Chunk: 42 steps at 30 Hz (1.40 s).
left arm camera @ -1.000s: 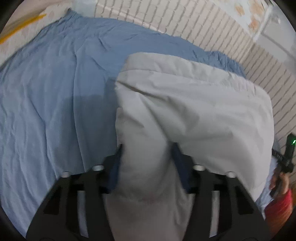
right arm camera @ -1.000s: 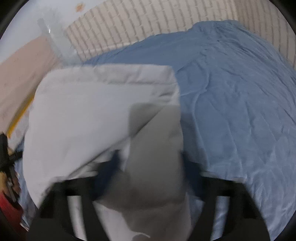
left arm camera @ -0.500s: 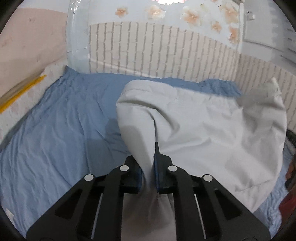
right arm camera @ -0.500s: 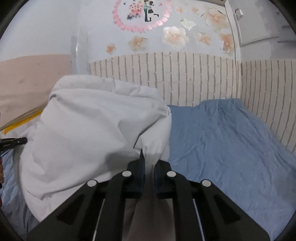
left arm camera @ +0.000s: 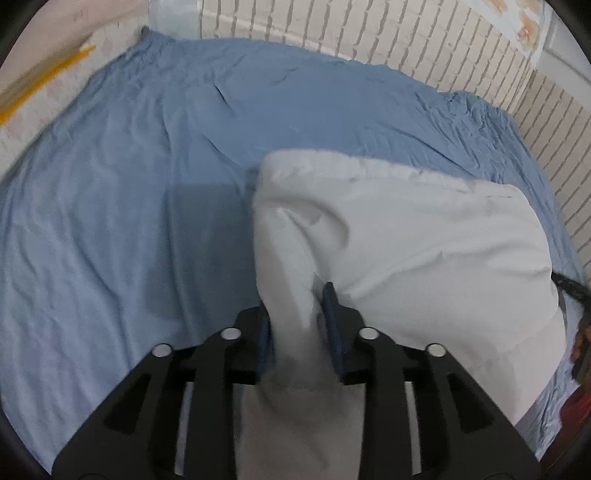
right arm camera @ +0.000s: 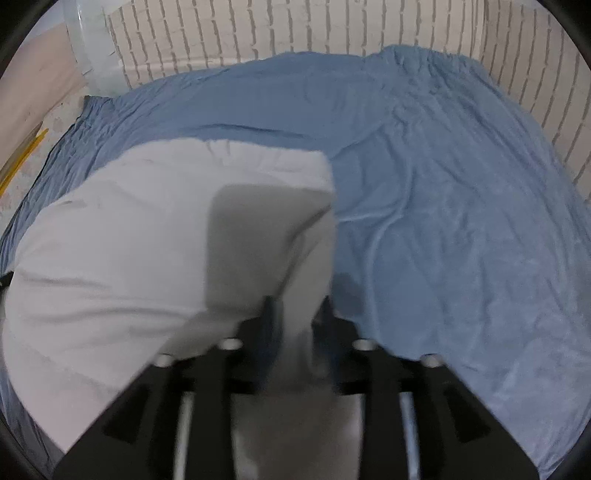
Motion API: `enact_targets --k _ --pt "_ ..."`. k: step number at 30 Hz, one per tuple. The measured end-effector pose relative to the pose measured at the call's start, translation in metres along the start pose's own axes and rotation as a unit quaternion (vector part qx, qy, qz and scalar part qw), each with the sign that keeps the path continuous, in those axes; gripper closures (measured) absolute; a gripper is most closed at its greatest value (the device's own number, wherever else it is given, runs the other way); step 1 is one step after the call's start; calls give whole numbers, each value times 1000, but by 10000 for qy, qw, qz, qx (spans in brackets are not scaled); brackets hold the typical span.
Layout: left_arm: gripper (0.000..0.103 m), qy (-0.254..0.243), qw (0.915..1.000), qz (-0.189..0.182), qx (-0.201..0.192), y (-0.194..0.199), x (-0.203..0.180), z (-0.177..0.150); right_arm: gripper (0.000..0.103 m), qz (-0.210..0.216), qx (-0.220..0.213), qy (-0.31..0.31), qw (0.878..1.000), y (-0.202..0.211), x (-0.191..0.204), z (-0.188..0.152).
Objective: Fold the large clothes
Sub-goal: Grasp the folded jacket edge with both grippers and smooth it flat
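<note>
A large white garment (left arm camera: 424, 258) lies over the blue bed sheet (left arm camera: 129, 184), bunched toward me. My left gripper (left arm camera: 297, 317) has its jaws parted by about a hand's width with a fold of the garment between the blue pads (left arm camera: 332, 325). In the right wrist view the same garment (right arm camera: 129, 258) fills the left side, and my right gripper (right arm camera: 295, 314) likewise has a fold of it between parted jaws. Both views are blurred by motion.
The blue sheet (right arm camera: 461, 221) covers the whole bed. A cream brick-pattern wall (left arm camera: 406, 33) runs along the far and right sides. A yellow strip (left arm camera: 40, 77) lies at the left edge. The other gripper's dark tip (left arm camera: 569, 288) shows at the far right.
Both grippers have swung down from the raised position toward the bed, and their jaws have parted from tightly closed. The garment has dropped onto the sheet.
</note>
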<state>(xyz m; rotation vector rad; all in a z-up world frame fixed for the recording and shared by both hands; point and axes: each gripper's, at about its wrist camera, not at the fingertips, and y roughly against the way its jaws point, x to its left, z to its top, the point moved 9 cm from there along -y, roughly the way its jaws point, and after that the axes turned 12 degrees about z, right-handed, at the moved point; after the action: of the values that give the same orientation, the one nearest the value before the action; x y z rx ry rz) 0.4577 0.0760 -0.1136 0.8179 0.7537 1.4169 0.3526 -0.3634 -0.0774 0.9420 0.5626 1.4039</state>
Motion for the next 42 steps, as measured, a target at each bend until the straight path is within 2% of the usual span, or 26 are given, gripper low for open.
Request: enact_targets --k 3,5,9,12,15,17,19,20,21,22,24,25,29,32,34,37,42 --pt "18 -94 9990 313 -318 26 -2 4 37 -34 -295 58 9995 44 3 -1" --pt "16 -236 9988 255 -332 44 -15 2 36 25 -289 19 9996 58 9 -9" --pt "16 -545 9978 273 -250 67 -33 -6 36 137 -70 125 9998 53 29 -13" --pt "9 -593 9980 202 -91 72 -61 8 36 224 -2 170 9996 43 53 -2" --pt "9 -489 9986 27 192 65 -87 31 36 453 40 245 9987 26 85 18" --pt "10 -531 9980 -12 336 57 -94 40 38 513 177 323 9980 13 100 26" --pt "22 -622 9968 103 489 38 -94 47 62 727 469 369 9956 -9 119 34" --pt "27 -658 9958 147 620 28 -92 49 86 758 542 370 9950 -16 123 38" --pt "43 -670 9947 112 767 16 -99 55 93 810 608 411 9940 -26 132 44" --pt "62 -615 9932 -49 987 4 -103 59 93 820 633 443 9936 -30 136 47" --pt "68 -587 9911 -133 1191 -14 -111 67 93 796 794 449 9926 -48 145 55" --pt "72 -656 9900 -56 1245 -22 -112 71 93 726 867 443 9926 -57 145 58" --pt "77 -846 9828 274 1621 -58 -117 78 96 519 1457 319 9874 -99 132 54" --pt "84 -1208 9752 567 1764 -74 -115 75 97 589 1940 171 9791 -123 125 43" --pt "84 -1374 9696 609 1929 -83 -117 72 97 570 2125 249 9752 -129 128 40" --pt "84 -1351 9653 551 2165 -91 -117 71 97 514 2438 331 9679 -135 127 36" --pt "84 -1446 9592 644 2342 -100 -114 66 97 346 2600 470 9638 -144 129 30"
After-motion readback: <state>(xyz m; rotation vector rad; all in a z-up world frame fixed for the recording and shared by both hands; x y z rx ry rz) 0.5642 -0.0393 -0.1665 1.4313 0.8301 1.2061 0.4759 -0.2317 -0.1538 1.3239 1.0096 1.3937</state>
